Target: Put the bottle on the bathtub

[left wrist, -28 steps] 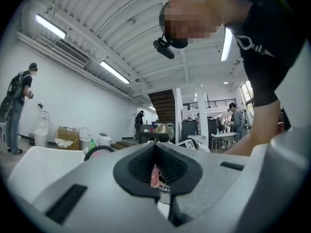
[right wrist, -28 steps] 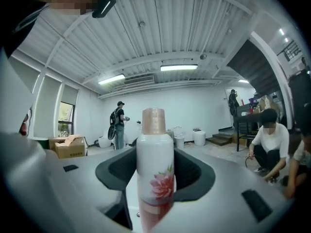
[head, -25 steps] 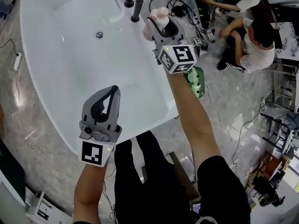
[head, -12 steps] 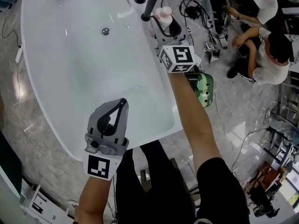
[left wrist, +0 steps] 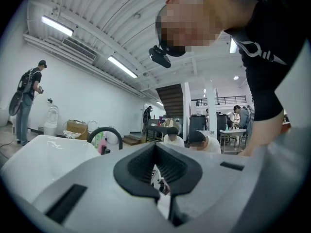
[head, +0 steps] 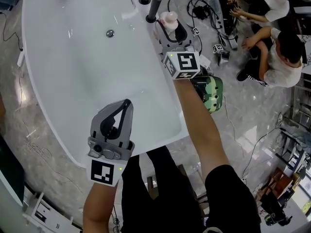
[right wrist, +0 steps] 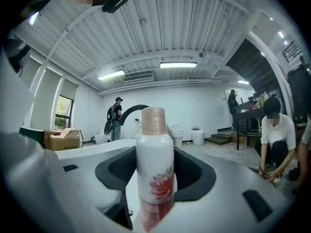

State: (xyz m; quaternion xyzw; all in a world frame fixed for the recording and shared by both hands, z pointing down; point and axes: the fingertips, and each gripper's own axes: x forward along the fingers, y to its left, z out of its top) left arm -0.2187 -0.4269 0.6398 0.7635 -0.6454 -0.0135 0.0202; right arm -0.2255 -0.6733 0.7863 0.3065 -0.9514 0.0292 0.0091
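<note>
White cylindrical bottle (right wrist: 155,149) with a pink cap and a red flower print, upright and clamped at its lower body between the dark pads of the right gripper (head: 171,27). Held over the far right rim of the white oval bathtub (head: 73,62), just beside the black tap posts (head: 154,6). Contact of base with rim not to be told, hidden behind the gripper's own body. By the look of it, the placing step, close to its end.

To do it well: keep the bottle plumb and ease it down to a flat seat on the broad part of the rim, clear of both the inward slope and the outer edge. Then part the jaws slowly and draw straight back, without brushing the cap or the taps.

Left gripper (head: 124,104) with jaws together on nothing, hovering above the near end of the tub — best kept there, out of the way. Grey marble floor (head: 43,130) all around, with seated people (head: 272,47) off to the right.
</note>
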